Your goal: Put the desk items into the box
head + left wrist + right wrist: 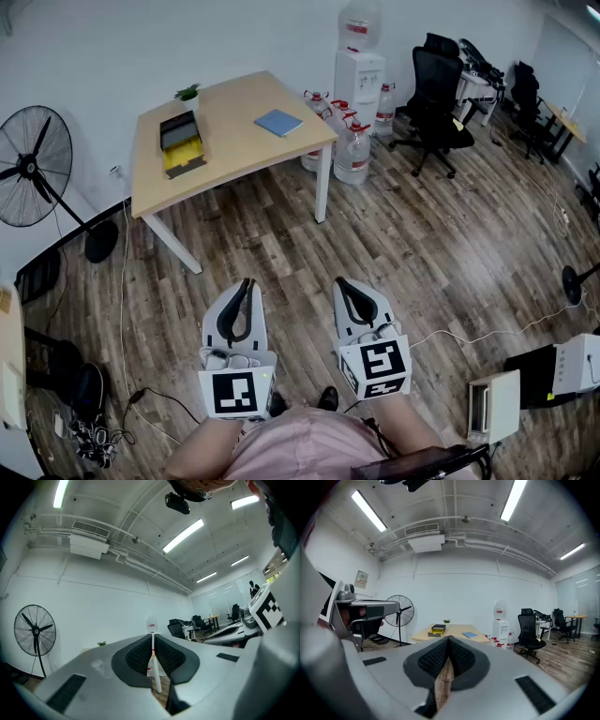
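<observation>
Far ahead stands a light wooden desk [239,159]. On it lie a black and yellow box [182,142], a blue notebook [278,122] and a small green plant [188,92]. The right gripper view shows the same desk [454,632], box [438,629] and notebook [469,634] in the distance. My left gripper [247,282] and right gripper [341,281] hover low over the wooden floor, well short of the desk. Both are shut with nothing between the jaws, as seen on the left gripper [153,638] and the right gripper [448,641] in their own views.
A standing fan [33,164] is left of the desk. A water dispenser [359,66] and several water bottles [349,145] stand to its right, with office chairs [437,89] beyond. Cables and white devices [494,405] lie on the floor near me.
</observation>
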Demonstrator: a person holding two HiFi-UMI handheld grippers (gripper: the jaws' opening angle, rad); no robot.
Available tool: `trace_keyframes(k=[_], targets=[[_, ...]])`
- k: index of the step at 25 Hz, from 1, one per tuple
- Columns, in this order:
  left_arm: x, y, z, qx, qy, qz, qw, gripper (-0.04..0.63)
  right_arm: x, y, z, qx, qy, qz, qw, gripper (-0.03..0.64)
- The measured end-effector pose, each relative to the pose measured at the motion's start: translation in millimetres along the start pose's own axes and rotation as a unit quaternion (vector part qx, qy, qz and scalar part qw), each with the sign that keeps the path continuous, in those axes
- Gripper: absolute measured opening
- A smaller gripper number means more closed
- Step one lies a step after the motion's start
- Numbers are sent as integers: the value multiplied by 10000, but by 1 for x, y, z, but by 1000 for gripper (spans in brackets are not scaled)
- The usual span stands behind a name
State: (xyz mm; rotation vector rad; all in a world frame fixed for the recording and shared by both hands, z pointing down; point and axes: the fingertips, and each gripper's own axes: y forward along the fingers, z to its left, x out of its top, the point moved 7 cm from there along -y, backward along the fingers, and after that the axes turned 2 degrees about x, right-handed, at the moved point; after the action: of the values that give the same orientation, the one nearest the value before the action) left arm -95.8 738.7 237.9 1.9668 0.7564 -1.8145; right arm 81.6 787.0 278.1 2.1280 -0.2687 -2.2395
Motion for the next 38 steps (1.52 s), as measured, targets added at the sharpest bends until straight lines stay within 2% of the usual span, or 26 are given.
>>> trace_keyframes(k=[9, 14, 17, 19, 22, 30, 38], targets=[[-2, 20, -31, 44, -9, 26, 10000, 24, -7, -4, -34, 126, -42, 6, 9999, 2], [-6, 24, -47, 178, 244, 160, 9994, 24, -12, -9, -53, 325, -6, 37, 9995, 2], [-6, 30, -55, 235, 50, 195, 9995, 25, -16, -4, -63, 381, 64, 34, 9992, 5], [-8, 34, -57, 260, 22, 220, 9994, 23, -19, 3, -67, 480, 154, 67, 9987, 97], [-12, 42, -54, 291, 47, 266, 9992, 24, -20, 13, -71, 560, 168, 85, 9983, 112], [-42, 106, -13, 329, -138, 395, 9986, 23, -25, 89, -85, 508, 131, 260, 9983, 112], [-53, 207, 60, 241, -184, 261, 9992, 25, -1, 204, -102, 323, 88, 241, 9991, 127]])
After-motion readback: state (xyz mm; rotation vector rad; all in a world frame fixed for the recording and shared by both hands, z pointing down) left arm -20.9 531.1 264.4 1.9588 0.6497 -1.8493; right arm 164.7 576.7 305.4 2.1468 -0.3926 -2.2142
